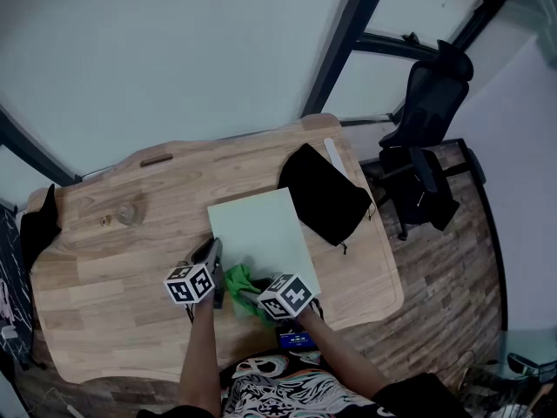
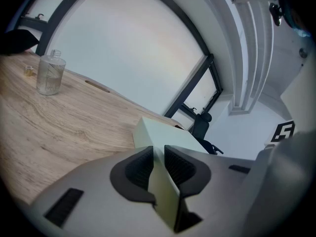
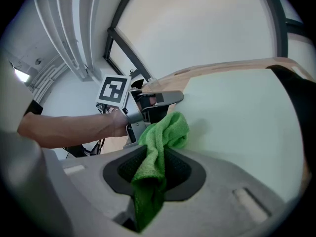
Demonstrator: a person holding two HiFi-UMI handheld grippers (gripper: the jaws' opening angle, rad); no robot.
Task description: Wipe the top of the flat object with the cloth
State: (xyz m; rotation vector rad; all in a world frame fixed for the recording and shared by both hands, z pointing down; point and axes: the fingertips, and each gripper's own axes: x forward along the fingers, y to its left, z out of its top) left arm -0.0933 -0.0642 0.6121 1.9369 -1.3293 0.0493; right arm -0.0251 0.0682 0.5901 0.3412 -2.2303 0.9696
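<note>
Since the left gripper (image 2: 157, 157) has its jaws closed to a narrow slit on the near-left edge of the pale green board (image 1: 261, 233), that 1 pinch is all that steadies the flat object. The right gripper (image 3: 157, 157) is clamped on the green cloth (image 3: 165, 132), with a small bunch sticking out past the jaw tips and a tail hanging back through the throat.

The bunch sits at the board's near-left corner, just beside the left gripper, so the 2 tools are close together. A sideways first stroke could knock 1 against the other and loosen the hold on the edge.

Little cloth shows beyond the jaws. If the right gripper presses low, I judge the hard jaw tips could reach the surface before the cloth does and scrape it. Drag on a long stroke could also tug the fold out of the pads.

The board lies on the wooden table (image 1: 113, 259) toward its near side, and almost the whole top stretches away from the cloth. Because it is held at 1 spot only, a firm push away could pivot it about that pinch.

A black pouch (image 1: 324, 194) lies against the board's far-right side. A swinging board, or a stroke that overruns, would likely shove or snag it. The glass bottle (image 2: 50, 73) stands well apart to the left and looks safe.
</note>
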